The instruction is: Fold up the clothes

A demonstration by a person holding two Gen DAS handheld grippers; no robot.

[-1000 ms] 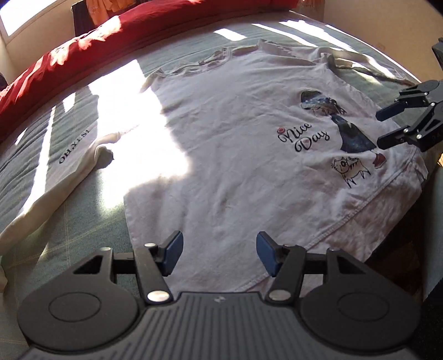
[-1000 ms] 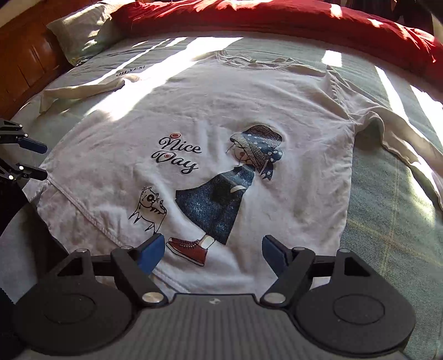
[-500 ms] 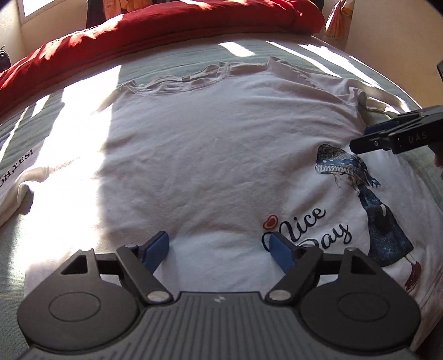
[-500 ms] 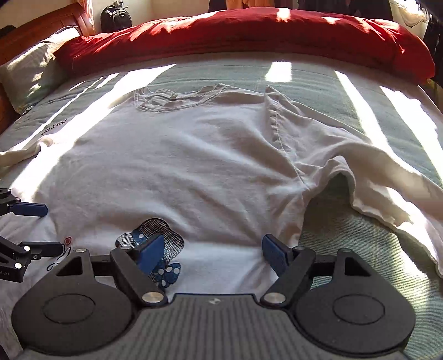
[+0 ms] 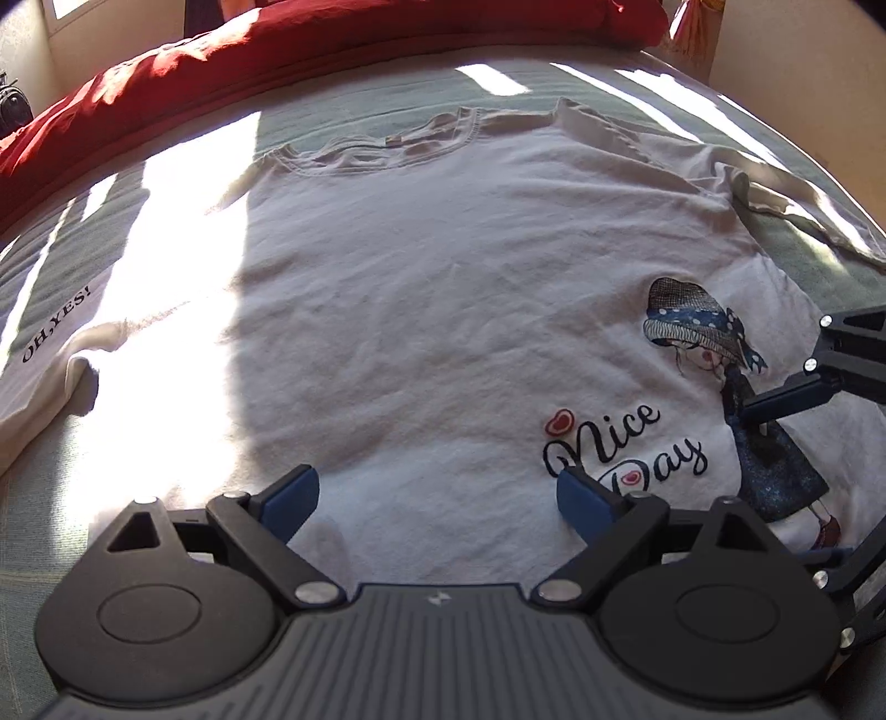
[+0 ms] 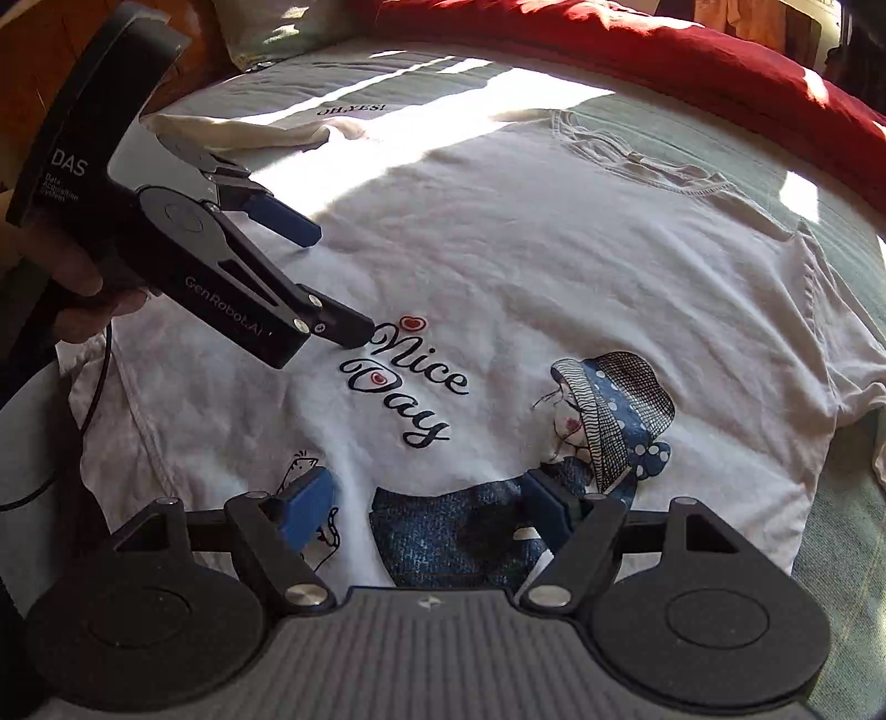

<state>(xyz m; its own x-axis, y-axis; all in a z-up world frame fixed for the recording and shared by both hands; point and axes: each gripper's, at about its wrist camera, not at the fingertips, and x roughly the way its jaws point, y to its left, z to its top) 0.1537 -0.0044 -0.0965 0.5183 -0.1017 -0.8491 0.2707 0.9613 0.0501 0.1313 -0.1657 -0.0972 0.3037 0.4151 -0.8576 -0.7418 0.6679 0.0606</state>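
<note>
- Left wrist view: your left gripper [image 5: 437, 495] hangs low over the white shirt [image 5: 443, 310], jaws opening, blue pads spread, only flat cloth showing between them. Nothing pinched.
- The shirt lies face up across the green bedspread [image 5: 354, 105], neckline [image 5: 382, 149] toward the red duvet [image 5: 277, 50] at the bed's head. One long sleeve [image 5: 50, 382] trails toward the bed's left edge, in sun.
- The "Nice Day" print [image 5: 620, 443] sits just right of your right-hand pad. The right gripper [image 5: 786, 401] enters from the right edge, over the girl print [image 5: 714, 343].
- Right wrist view: your right gripper [image 6: 429, 507] is also released, jaws opening, pads straddling the blue skirt of the girl print [image 6: 603, 421]. Whether the pads rest on the cloth, you cannot tell.
- The left gripper [image 6: 326, 285] shows from the side here, fingers apart, lower fingertip [image 6: 346, 332] at the cloth beside the "Nice Day" print [image 6: 410, 387]. A hand [image 6: 83, 304] grips its handle.
- The shirt's hem [image 6: 133, 421] lies near the bed's foot edge; the other sleeve [image 6: 847, 343] runs toward the bed's right edge.
- Step, as judged: the shirt is spread, no fold made yet; you are positioning for a first grasp.
- Next move calls for both grippers to pinch matching points, likely a side edge or sleeve. The cloth is thin and limp, so press down to gather only the layers you want.
</note>
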